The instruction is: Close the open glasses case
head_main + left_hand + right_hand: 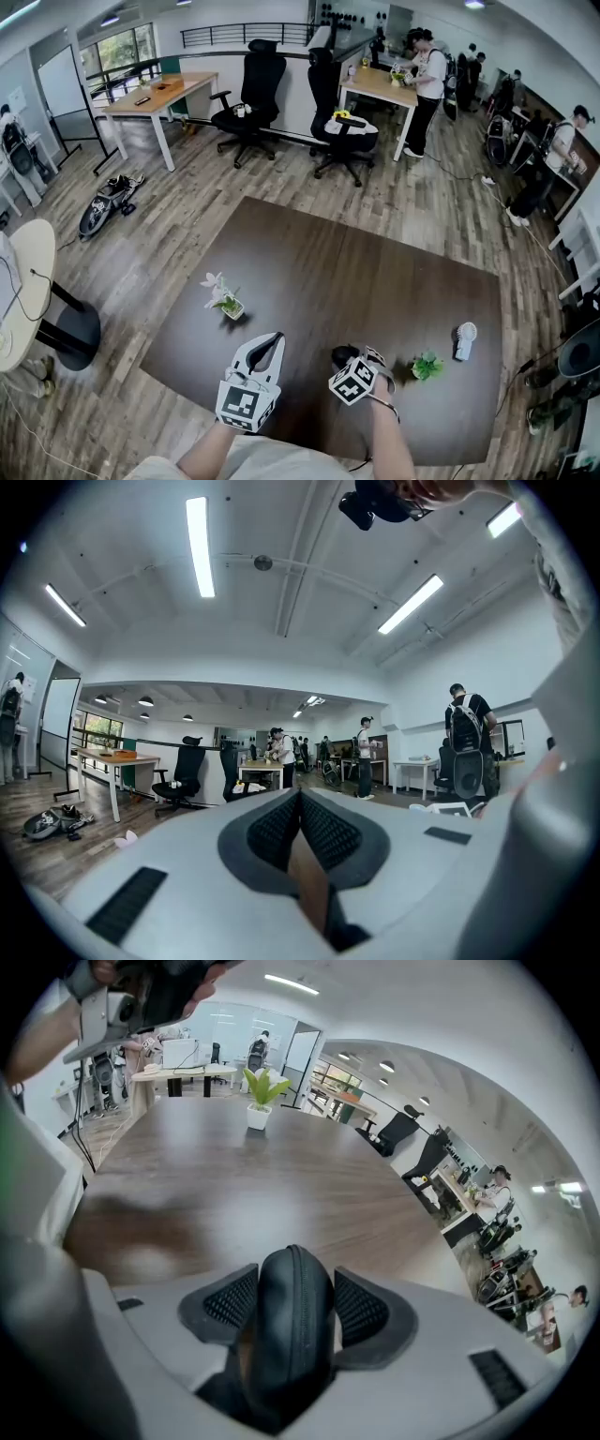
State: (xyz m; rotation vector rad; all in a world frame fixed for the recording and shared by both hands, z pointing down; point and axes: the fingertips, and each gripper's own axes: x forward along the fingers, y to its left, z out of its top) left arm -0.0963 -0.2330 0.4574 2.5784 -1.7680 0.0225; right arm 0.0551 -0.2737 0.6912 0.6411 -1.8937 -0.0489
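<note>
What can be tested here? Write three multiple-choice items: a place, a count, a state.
1. The fan stands:
A) on the table, beside the green plant
B) on a chair
C) on the floor
2. Plants on the table:
A) one
B) two
C) four
3. The right gripper is:
A) open, empty
B) shut on the case
C) shut on the fan
Answers: 1 A, it stands just right of that plant; 2 B, the green plant and a white-flowered plant; 3 B, the black case sits clamped between its pads.

Open-plan office, wooden desks (128,103), black swivel chairs (253,94), whiteboard (64,82)
</note>
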